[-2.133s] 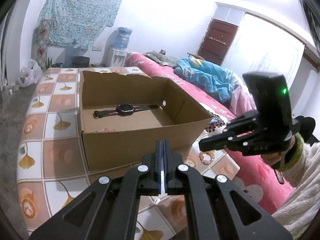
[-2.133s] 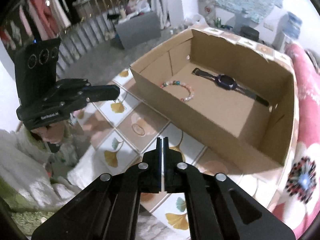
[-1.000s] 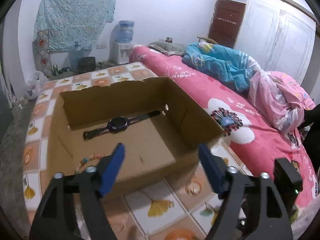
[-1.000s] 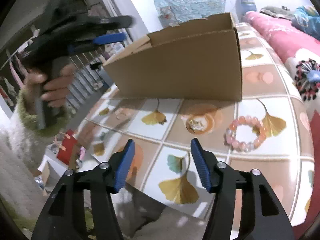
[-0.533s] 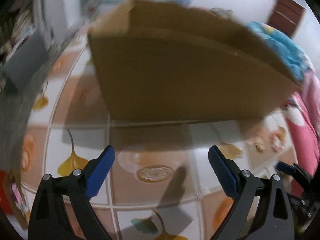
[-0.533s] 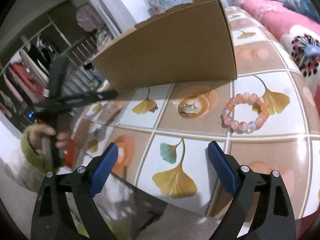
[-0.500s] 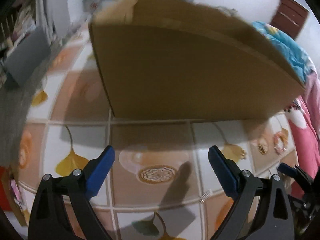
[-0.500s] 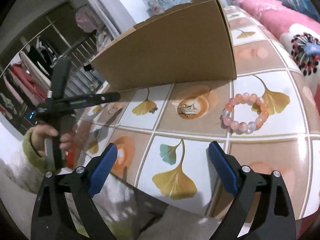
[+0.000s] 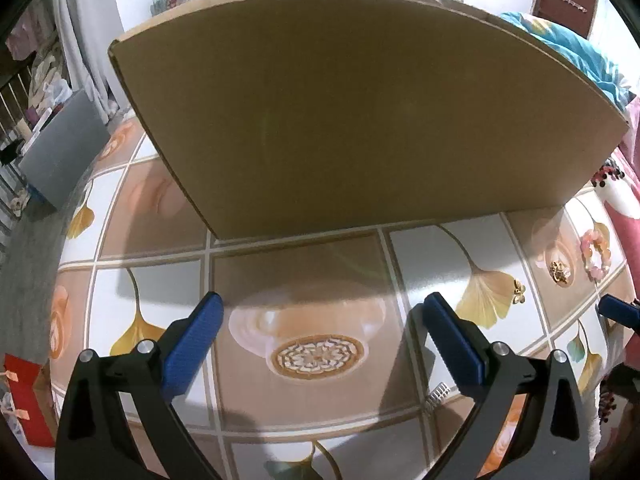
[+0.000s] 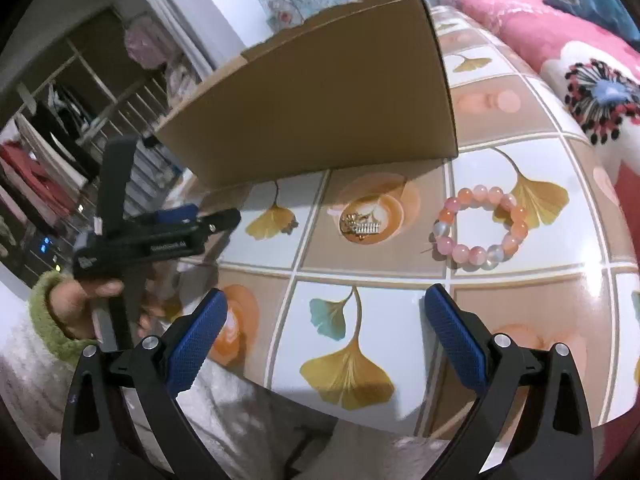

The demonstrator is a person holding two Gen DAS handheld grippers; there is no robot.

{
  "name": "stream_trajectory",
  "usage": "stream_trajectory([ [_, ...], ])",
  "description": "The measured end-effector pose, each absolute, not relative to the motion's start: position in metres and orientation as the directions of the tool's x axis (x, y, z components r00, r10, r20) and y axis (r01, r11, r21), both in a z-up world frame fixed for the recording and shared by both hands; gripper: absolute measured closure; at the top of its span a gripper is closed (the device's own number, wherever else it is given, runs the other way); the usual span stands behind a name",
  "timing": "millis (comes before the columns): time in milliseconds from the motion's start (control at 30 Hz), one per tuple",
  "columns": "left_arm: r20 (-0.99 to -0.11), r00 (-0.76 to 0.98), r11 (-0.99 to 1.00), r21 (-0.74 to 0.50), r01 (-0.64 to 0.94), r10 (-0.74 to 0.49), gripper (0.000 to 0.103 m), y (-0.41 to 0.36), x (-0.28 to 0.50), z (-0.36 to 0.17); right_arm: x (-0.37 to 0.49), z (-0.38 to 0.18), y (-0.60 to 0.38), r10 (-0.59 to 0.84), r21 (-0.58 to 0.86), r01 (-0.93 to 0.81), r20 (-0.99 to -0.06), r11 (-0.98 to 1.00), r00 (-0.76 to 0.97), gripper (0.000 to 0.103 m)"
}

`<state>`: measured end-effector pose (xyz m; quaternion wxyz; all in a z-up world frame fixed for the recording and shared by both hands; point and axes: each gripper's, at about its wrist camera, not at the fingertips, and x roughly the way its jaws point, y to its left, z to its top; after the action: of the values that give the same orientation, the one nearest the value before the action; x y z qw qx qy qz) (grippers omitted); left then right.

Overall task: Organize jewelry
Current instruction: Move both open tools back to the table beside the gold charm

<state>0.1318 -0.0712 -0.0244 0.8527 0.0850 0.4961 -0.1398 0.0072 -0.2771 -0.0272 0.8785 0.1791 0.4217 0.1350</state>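
A brown cardboard box [image 9: 360,112] stands on the tiled table; its near wall hides what is inside. My left gripper [image 9: 324,316] hangs low in front of that wall over a tile with a coffee-cup print, its jaws opening with nothing between them. A small silver clip [image 9: 438,394] lies by its right finger. A tiny gold butterfly piece [image 9: 519,292], a gold brooch [image 10: 362,226] and a pink bead bracelet [image 10: 480,232] lie to the right of the box. My right gripper [image 10: 326,308] hovers near the table's front edge, short of the brooch and bracelet, jaws opening and empty.
A hand in a green-cuffed sleeve [image 10: 56,312] holds the left gripper [image 10: 212,216] at the left of the right wrist view. A bed with pink floral bedding [image 10: 560,40] runs along the table's right side. A grey box [image 9: 60,148] sits on the floor at the left.
Both grippers went from shut to wide open. The left one dropped from above the box to low in front of its wall and tilted down. The right one barely moved.
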Motion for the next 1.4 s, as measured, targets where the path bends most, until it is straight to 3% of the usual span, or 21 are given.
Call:
stream_trajectory([
  [367,-0.871,0.467,0.95,0.003,0.313,-0.151,0.005,-0.077,0.133,-0.022,0.009,-0.028,-0.262,0.315,0.33,-0.087,-0.738,0.94,0.597,0.008],
  [733,-0.884,0.44,0.942,-0.003,0.336,-0.159,0.005,-0.068,0.136,-0.031,0.002,-0.031,-0.264,0.3,0.342,-0.067,-0.693,0.937,0.655,0.008],
  [1200,-0.86,0.44,0.901,-0.051,0.431,-0.26,0.005,-0.04,0.126,-0.027,-0.005,-0.036,-0.267,0.302,0.337,-0.105,-0.61,0.936,0.733,0.008],
  [1400,-0.78,0.501,0.877,-0.125,0.465,-0.376,0.01,-0.01,0.085,0.006,-0.004,-0.037,-0.261,0.27,0.289,-0.105,-0.621,0.952,0.736,0.008],
])
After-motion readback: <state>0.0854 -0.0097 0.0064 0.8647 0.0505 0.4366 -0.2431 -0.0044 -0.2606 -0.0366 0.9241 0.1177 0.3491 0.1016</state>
